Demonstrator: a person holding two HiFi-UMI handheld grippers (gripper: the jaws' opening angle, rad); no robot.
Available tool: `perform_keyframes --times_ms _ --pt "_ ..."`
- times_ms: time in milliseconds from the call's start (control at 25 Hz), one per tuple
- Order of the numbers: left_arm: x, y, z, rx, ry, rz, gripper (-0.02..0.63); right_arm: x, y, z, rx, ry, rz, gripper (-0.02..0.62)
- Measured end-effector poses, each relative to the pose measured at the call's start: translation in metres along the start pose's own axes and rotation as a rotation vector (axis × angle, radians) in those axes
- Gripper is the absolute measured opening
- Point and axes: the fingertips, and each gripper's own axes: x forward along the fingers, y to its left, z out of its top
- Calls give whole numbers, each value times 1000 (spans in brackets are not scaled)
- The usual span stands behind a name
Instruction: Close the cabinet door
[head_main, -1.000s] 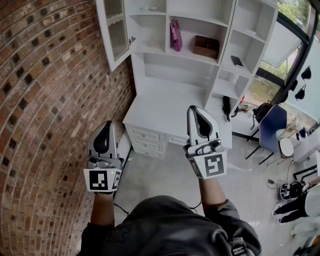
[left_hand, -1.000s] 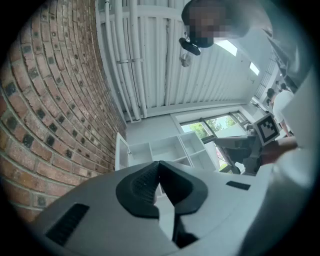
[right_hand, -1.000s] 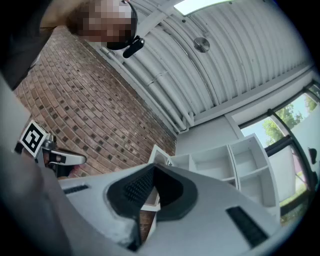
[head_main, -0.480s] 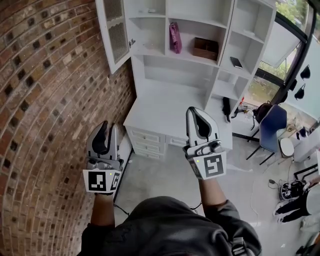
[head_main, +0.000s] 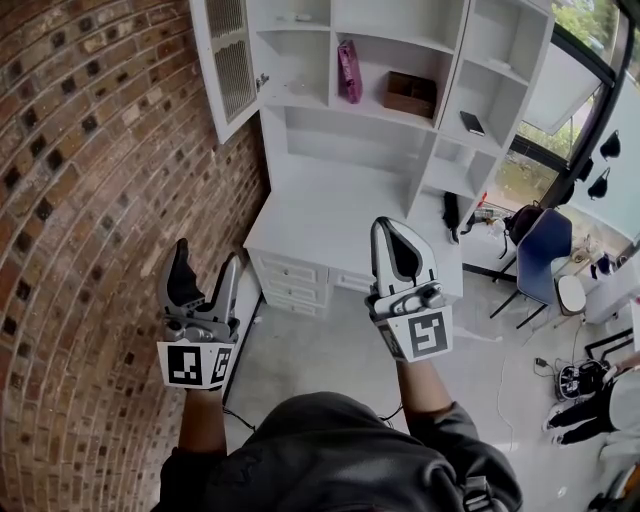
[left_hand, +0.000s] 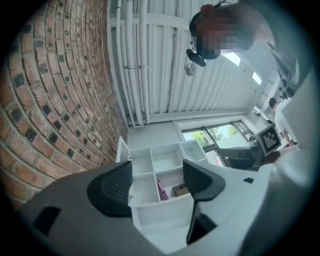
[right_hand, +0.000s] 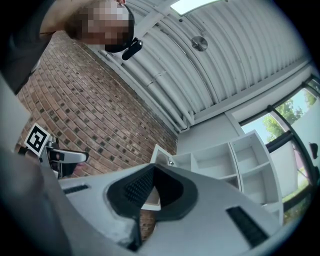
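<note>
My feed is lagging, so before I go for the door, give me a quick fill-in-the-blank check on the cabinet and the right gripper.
1. The cabinet door stands ____, swung out toward the brick wall.
2. In the head view, the pink bag stands on a shelf to the ____ of the brown box.
3. The right gripper has its jaws ____, with nothing between them.

Missing words: open; left; shut.

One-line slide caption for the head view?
Left gripper just opened, right gripper shut, both empty, facing white cabinet with its door open.
</note>
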Motion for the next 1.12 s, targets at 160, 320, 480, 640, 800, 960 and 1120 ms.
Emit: perform_keyframes --times_ms 160,320,480,640,800,960,1120 --pt "1 -4 -6 3 16 8 308 -6 -5 -9 -8 9 10 0" --pt "5 -12 -10 7 26 9 299 -11 -10 -17 6 16 23 1" --pt "8 -22 -11 21 37 29 296 -18 -18 -24 27 24 48 1" --pt "8 -31 -12 33 48 49 291 -23 -23 -33 49 33 76 1" --pt "10 -27 -20 36 64 68 285 -19 -24 -46 77 39 88 1" --pt "25 -14 -33 34 62 71 282 -4 -23 -65 78 61 101 2" --pt "48 11 -56 31 46 72 279 22 -25 -90 62 80 101 2"
